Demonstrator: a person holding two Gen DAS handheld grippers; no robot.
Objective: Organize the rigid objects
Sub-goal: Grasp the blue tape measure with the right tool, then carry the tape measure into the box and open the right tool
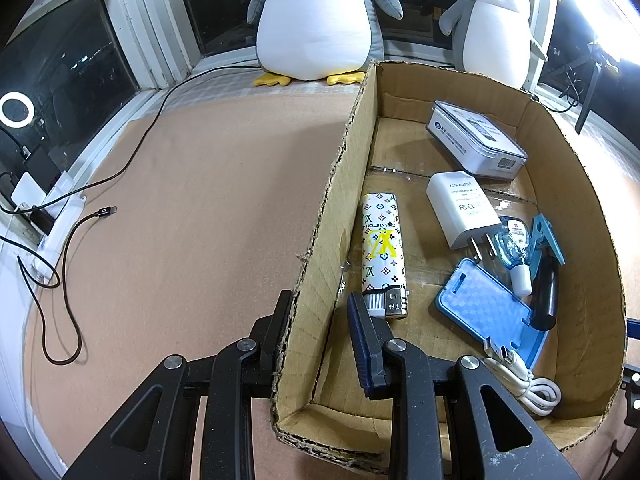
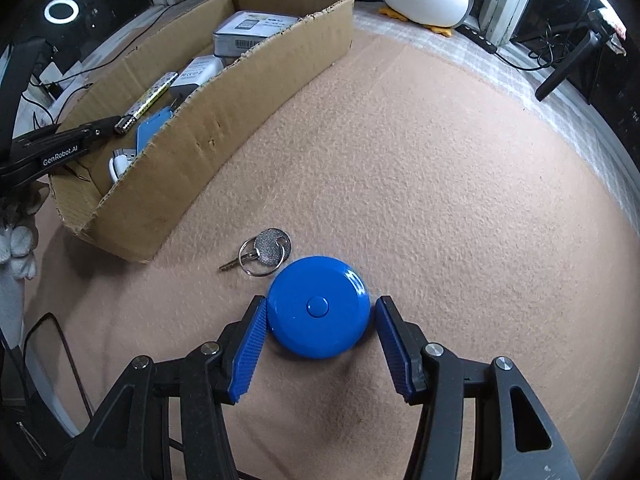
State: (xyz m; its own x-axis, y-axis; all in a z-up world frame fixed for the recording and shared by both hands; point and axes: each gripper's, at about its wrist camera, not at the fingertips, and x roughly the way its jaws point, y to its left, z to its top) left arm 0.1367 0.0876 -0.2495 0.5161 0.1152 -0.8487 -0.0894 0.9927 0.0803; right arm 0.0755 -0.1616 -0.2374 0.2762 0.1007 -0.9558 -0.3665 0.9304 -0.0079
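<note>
In the right wrist view, the right gripper (image 2: 320, 336) fills the bottom of the frame with its jaws spread wide around a round blue tape measure (image 2: 318, 307) lying flat on the tan felt mat (image 2: 440, 200). The left blue pad touches or nearly touches the disc's rim; the right pad stands just clear of it. The disc faces up, its centre button toward the camera, so it has no long axis to speak of. Just beyond it, left of centre, a small key on a ring (image 2: 264, 255) lies flat, its blade pointing to the lower left. Farther up and left sits the open cardboard box (image 2: 224, 120), running diagonally toward the top centre.

In the left wrist view, the left gripper (image 1: 320, 312) sits at the bottom centre with its jaws apart, straddling the box's near-left wall (image 1: 332, 216): one finger outside, one inside, holding nothing. Just past the inner finger a patterned lighter (image 1: 383, 252) lies flat, its long axis running up the frame and its metal head nearest the gripper. To its right lie a blue phone case (image 1: 480, 300), a coiled white USB cable (image 1: 528, 384), and a white power adapter (image 1: 460, 208) with its prongs pointing to the lower right. At the far end rests a white packaged box (image 1: 476, 140). Two plush penguins (image 1: 316, 20) stand at the top.
</note>
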